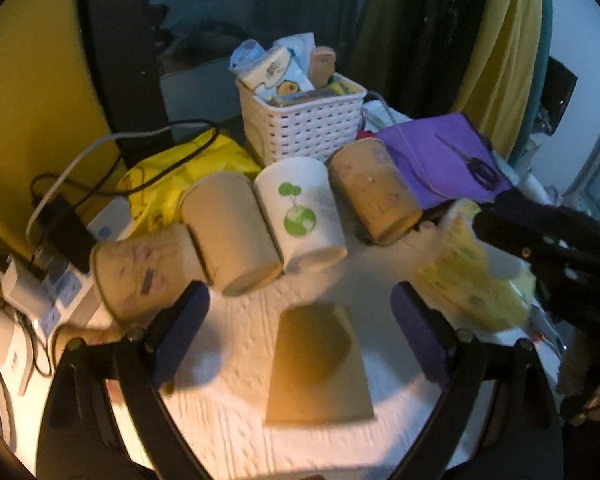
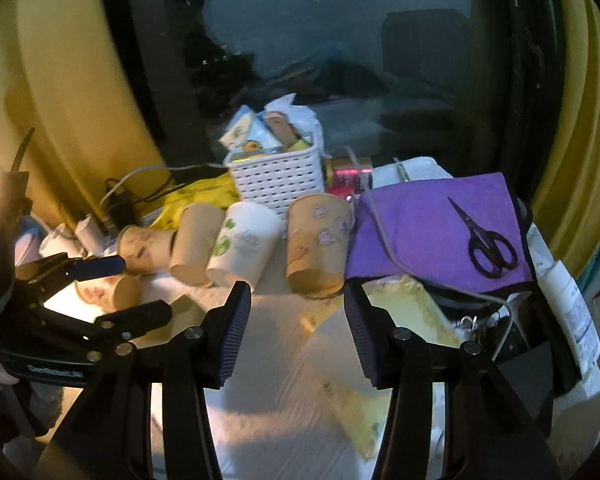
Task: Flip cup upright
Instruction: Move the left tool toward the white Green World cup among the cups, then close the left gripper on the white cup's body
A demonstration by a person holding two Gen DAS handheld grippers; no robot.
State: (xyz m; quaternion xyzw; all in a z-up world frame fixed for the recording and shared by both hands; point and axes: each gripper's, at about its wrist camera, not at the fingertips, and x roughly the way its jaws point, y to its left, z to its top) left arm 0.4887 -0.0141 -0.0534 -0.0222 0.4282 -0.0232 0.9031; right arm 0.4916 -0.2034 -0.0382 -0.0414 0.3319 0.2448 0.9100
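Note:
Several paper cups stand upside down in a row on the white cloth: a patterned brown cup [image 1: 140,272], a plain brown cup [image 1: 232,236], a white cup with a green globe [image 1: 300,212] and another patterned brown cup [image 1: 374,190]. A plain brown cup [image 1: 318,364] stands upside down between the open fingers of my left gripper [image 1: 300,332], apart from both pads. My right gripper [image 2: 296,332] is open and empty; in the left wrist view it [image 1: 500,220] hovers by a yellow cup [image 1: 468,272]. A small cup [image 2: 108,292] sits by the left gripper [image 2: 112,292].
A white basket [image 1: 304,128] full of packets stands behind the cups. A purple cloth [image 2: 432,224] with black scissors [image 2: 488,244] lies at the right. A power strip with chargers and cables [image 1: 48,280] lies at the left, next to a yellow bag [image 1: 180,172].

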